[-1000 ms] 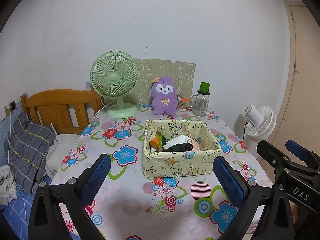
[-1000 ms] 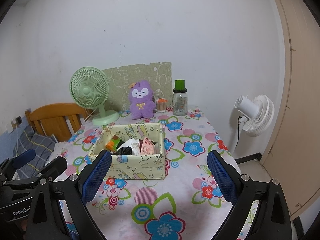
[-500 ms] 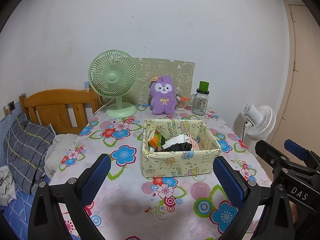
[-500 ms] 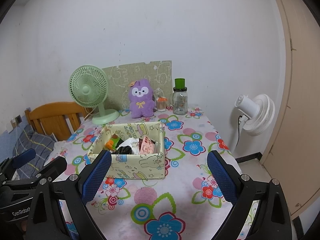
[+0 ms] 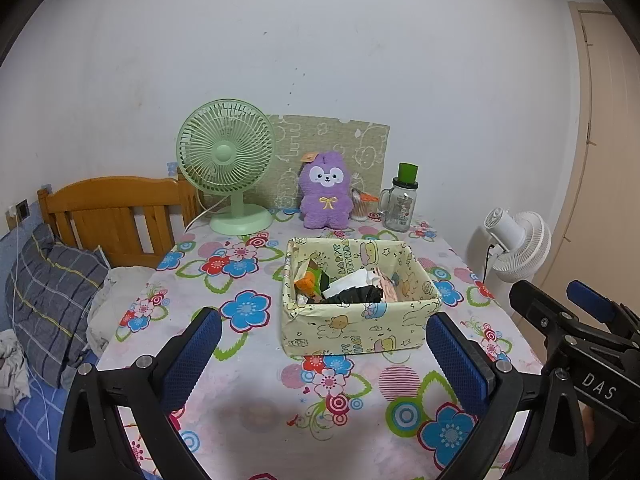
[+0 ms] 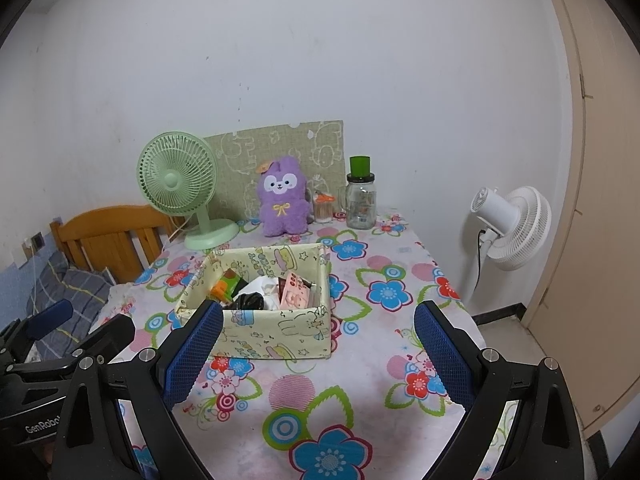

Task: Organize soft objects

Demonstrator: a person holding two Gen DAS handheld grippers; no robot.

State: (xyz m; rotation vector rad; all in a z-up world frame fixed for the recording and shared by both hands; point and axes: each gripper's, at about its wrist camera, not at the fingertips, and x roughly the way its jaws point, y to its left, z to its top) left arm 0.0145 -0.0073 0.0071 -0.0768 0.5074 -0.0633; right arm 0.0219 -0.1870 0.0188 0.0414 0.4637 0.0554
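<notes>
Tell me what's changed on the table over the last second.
Almost nothing. Both views drift very slightly, so the left gripper and right gripper shifted a touch; both stay open and hold nothing. The fabric box, purple plush and green fan stayed put.

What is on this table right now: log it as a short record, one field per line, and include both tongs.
surface: table with a flowered cloth
container: yellow fabric box, open top, mid-table
box contents: mixed small items, among them something orange, white and black
plush: purple plush toy, upright at the back, outside the box
beside plush: green desk fan on one side, glass jar with green cap on the other
left tongs: open, holding nothing, short of the box
right tongs: open, holding nothing
</notes>
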